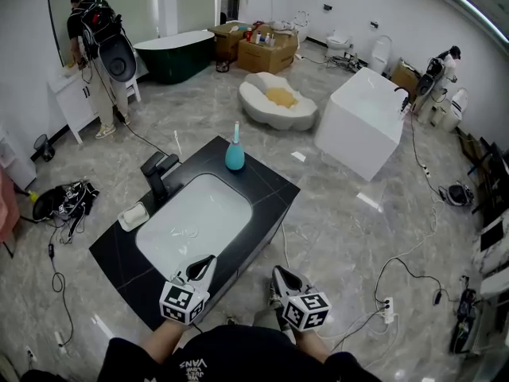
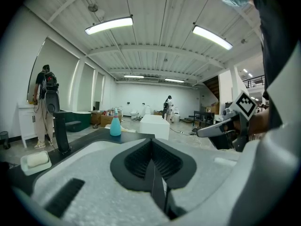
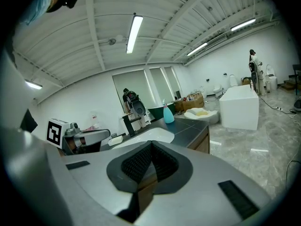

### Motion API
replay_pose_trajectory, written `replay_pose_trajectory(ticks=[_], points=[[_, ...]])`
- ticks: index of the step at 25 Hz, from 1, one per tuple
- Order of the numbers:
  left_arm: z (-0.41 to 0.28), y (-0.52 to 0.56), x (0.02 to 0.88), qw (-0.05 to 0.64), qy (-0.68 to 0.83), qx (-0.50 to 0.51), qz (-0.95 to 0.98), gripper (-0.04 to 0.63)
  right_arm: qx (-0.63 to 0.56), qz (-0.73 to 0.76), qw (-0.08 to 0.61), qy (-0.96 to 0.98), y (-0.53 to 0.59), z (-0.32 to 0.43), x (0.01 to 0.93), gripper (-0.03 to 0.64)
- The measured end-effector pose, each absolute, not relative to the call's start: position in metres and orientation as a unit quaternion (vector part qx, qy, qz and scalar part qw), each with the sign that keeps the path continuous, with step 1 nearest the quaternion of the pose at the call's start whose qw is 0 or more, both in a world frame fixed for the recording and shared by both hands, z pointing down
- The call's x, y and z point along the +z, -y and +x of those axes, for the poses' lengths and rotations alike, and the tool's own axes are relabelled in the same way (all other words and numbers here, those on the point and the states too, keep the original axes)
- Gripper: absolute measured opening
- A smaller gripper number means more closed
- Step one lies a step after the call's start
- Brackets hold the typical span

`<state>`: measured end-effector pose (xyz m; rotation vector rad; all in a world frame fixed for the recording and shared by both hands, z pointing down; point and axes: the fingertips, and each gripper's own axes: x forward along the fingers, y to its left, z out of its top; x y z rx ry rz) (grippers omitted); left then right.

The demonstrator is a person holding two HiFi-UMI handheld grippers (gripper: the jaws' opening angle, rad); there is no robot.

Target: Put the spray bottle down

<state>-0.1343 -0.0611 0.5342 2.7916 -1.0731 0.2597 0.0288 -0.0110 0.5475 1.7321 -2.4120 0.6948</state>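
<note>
One spray bottle (image 1: 235,156), one faucet (image 1: 159,173), one soap dish (image 1: 134,216), two grippers (image 1: 207,263) (image 1: 279,274), perhaps two cardboard boxes (image 1: 267,55) (image 1: 227,40)

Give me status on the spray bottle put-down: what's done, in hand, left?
Done, by the look of it: the spray bottle stands upright at the far corner of the black counter, with nothing touching it. In hand: nothing. The left gripper and right gripper are both shut and empty, at the near edge, well apart from the bottle. Left: nothing visible for this task.

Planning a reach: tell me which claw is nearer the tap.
Left. Left claw: over the counter's near edge, right of the tap. Right claw: off the counter, farther right.
</note>
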Motion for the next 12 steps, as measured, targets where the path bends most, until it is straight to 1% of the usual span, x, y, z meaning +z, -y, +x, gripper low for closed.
replay_pose_trajectory(ticks=[12], points=[[-0.135, 0.049, 0.533, 0.072, 0.353, 0.079, 0.93, 0.02, 0.224, 0.571, 0.047, 0.788, -0.001, 0.026, 0.546, 0.003]])
